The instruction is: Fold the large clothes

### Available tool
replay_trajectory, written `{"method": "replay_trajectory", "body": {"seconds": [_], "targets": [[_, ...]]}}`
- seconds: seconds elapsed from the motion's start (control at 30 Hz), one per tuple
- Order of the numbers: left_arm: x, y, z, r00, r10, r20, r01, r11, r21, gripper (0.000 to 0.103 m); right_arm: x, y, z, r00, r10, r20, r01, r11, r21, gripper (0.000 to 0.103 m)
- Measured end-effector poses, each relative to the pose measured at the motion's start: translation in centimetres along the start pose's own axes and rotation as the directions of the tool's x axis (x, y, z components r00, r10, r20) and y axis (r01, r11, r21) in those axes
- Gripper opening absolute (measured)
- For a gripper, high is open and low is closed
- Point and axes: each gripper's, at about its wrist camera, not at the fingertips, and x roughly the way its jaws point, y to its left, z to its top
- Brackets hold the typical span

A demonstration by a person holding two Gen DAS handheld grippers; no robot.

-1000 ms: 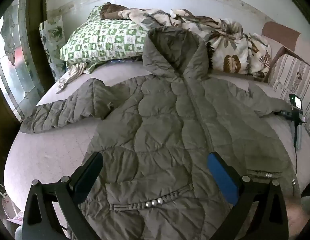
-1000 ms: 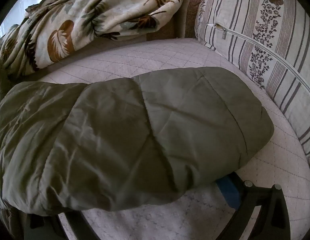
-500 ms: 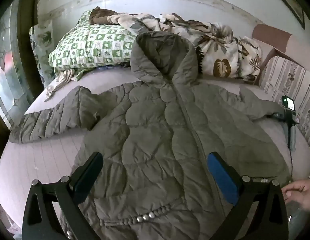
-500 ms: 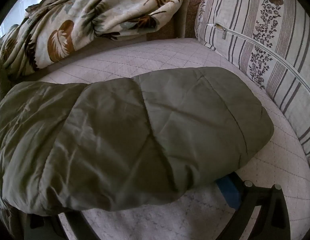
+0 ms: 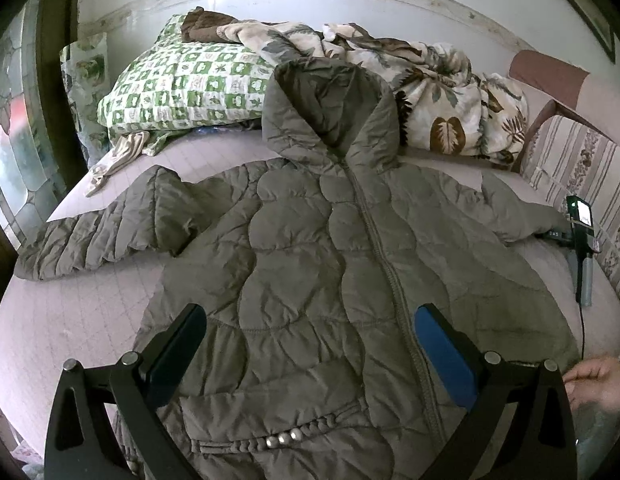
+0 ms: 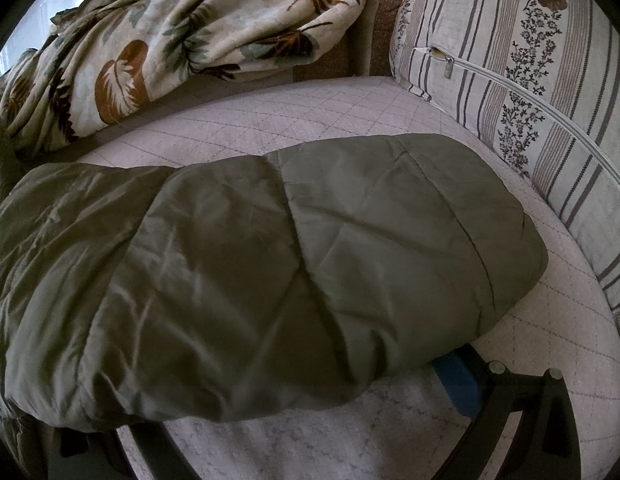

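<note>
An olive quilted hooded jacket [image 5: 310,248] lies face up on the bed, zipped, with its hood toward the pillows and both sleeves spread out. My left gripper [image 5: 310,344] hovers open above the jacket's lower front and holds nothing. In the right wrist view my right gripper [image 6: 289,400] rests low on the mattress. The jacket's right sleeve cuff [image 6: 350,248] is draped over its widely spread fingers. Only its blue pad [image 6: 458,384] shows. Its handle [image 5: 581,240] lies on the bed by that cuff in the left wrist view.
A green checked pillow [image 5: 181,88] and a leaf-print blanket [image 5: 442,96] are piled at the head of the bed. A striped cushion [image 6: 530,72] borders the right side. A person's hand [image 5: 598,380] is at the lower right. Bare mattress [image 5: 69,320] lies left of the jacket.
The left gripper has shifted slightly over the jacket, and a person's hand has come into view at the lower right. The right wrist view is unchanged.
</note>
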Motion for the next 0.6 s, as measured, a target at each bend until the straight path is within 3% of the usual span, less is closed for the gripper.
{"method": "replay_trajectory", "body": {"seconds": [0.6], "targets": [[2.3,0.1,0.5,0.997,0.07,-0.023,-0.07,0.997,-0.031,0.103,0.0,0.0,0.0,1.0,0.0,0.0,0.0,1.0,0.0,0.103]]}}
